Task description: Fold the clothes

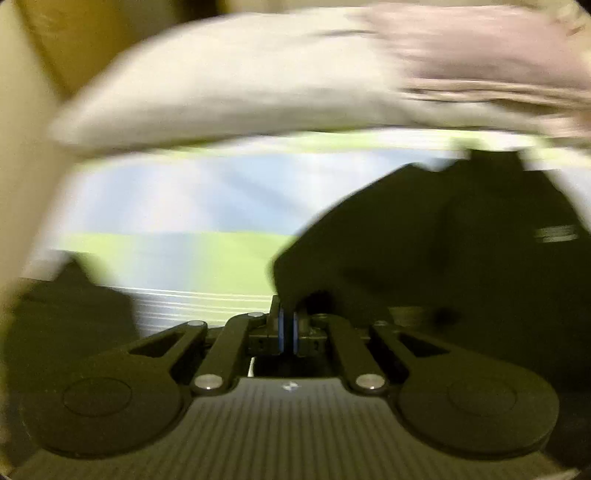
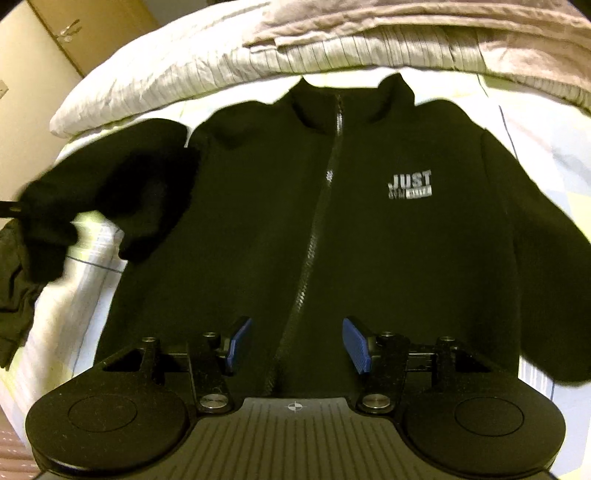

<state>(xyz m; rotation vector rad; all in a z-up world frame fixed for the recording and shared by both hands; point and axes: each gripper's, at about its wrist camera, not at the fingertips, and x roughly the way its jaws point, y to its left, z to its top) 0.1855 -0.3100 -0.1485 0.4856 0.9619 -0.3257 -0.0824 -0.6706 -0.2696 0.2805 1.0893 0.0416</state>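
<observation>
Jacket (image 2: 369,236), black, zipped, lies front up and spread on the bed (image 2: 92,280), hem toward the near edge and collar toward the pillow end. Nearest in the right wrist view, the right claw (image 2: 297,345) hangs over the hem with its blue pads spread wide either side of the zip (image 2: 317,229), nothing between them. A white "JUST" logo (image 2: 410,184) sits on the chest. One sleeve (image 2: 122,195) on the bed's left side is lifted off the striped sheet and bent back toward the body. In the blurred left wrist view the left claw (image 1: 289,326) has its pads pressed together on a fold of black fabric; which part of the jacket it is I cannot tell. Farther off, a pale pillow (image 2: 177,70) lies across the head of the bed with a pinkish blanket (image 2: 424,22) beside it.
</observation>
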